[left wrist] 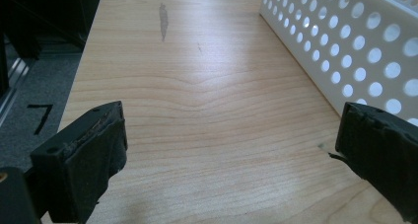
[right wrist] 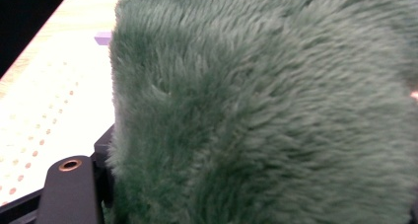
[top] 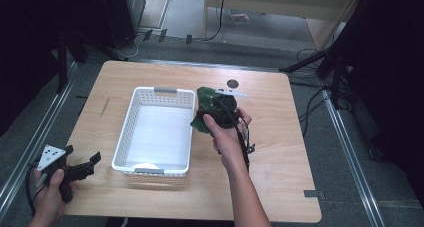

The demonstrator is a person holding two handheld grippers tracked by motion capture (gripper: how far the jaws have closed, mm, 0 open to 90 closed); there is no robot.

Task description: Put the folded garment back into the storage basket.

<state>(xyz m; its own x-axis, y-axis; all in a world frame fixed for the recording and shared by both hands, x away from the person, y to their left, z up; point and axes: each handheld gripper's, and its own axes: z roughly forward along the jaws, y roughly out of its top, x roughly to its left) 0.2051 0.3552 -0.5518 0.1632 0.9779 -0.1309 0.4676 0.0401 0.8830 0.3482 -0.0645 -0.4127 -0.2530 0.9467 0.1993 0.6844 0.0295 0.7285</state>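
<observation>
A green plush toy hangs in my right gripper, just off the right rim of the white perforated basket. Its fur presses right up against the right gripper view, and the jaws are shut on it. My left gripper rests low at the table's front left corner, left of the basket. Its black pads stand wide apart over bare wood, with the basket wall at the right.
A small dark round disc lies on the wooden table behind the toy. Cables and black stands crowd the floor at the right. A metal rail runs along the left side.
</observation>
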